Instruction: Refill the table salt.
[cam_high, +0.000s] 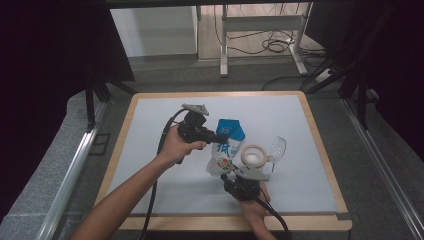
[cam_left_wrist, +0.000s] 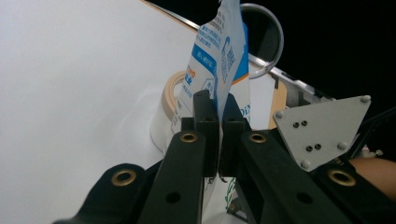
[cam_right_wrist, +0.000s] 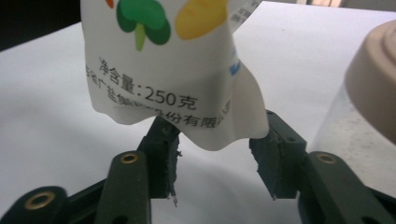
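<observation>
Hanging upright over the middle of the table, a soft white plastic pouch with a blue top band, printed cartoon vegetables and black Chinese lettering (cam_high: 226, 150) is pinched near its upper edge by the left gripper (cam_high: 218, 138), whose black jaws are closed flat on the film. Its crumpled lower hem droops between the jaws of the right gripper (cam_right_wrist: 217, 161), which stand apart on either side; their pads do not press the film. Just right of the pouch stands a squat translucent jar with a beige round lid (cam_high: 253, 155), and touching its far-right side lies a clear stemmed glass tipped on its side (cam_high: 276, 148). All rest on a pale grey tabletop with a light wooden rim (cam_high: 315, 135). Grey carpeted floor (cam_high: 165, 70) surrounds the table; a white metal desk frame with loose black cables (cam_high: 262, 37) stands at the far side, with dark curtains (cam_high: 50, 45) at left and right.
</observation>
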